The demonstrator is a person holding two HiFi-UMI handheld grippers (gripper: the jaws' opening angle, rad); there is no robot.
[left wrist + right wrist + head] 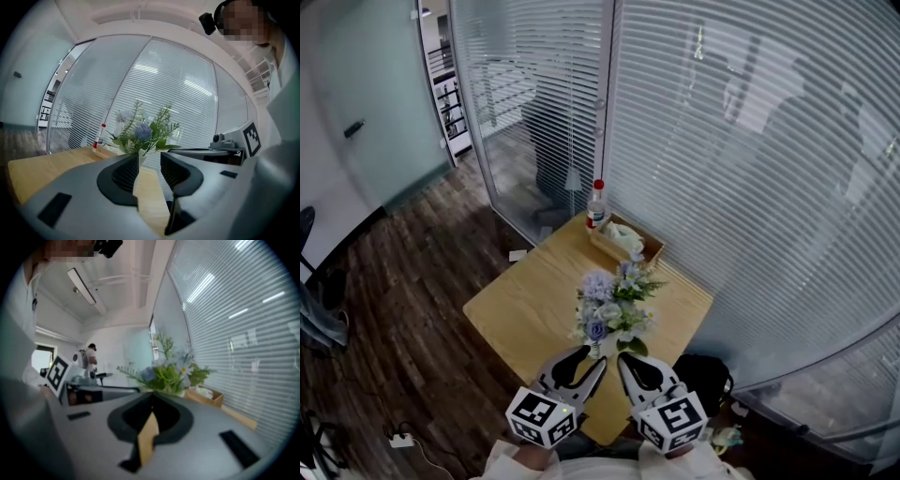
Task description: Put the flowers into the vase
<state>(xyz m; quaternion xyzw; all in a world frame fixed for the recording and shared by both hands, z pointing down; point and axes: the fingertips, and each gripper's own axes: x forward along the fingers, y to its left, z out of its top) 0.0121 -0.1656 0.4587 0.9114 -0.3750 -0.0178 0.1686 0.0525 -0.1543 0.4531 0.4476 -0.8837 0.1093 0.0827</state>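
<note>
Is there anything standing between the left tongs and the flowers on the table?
No, nothing visible does. The flowers stand straight ahead of the open left tongs, with only table between them. The bottle and the box are behind the flowers, out of the way.

Setting: office interior.
- Floor-to-ceiling glass partition walls with white horizontal blinds [750, 141], filling the upper right of the head view.
- Frosted pale-green glass door with dark handle [366, 112], upper left.
- Dark wood-plank floor [403, 281], left.
- Small square light-wood table [525, 300], centre.
- White power strip with cable [398, 438], on the floor, lower left.
- Long ceiling strip light [82, 284], upper left of the right gripper view.
</note>
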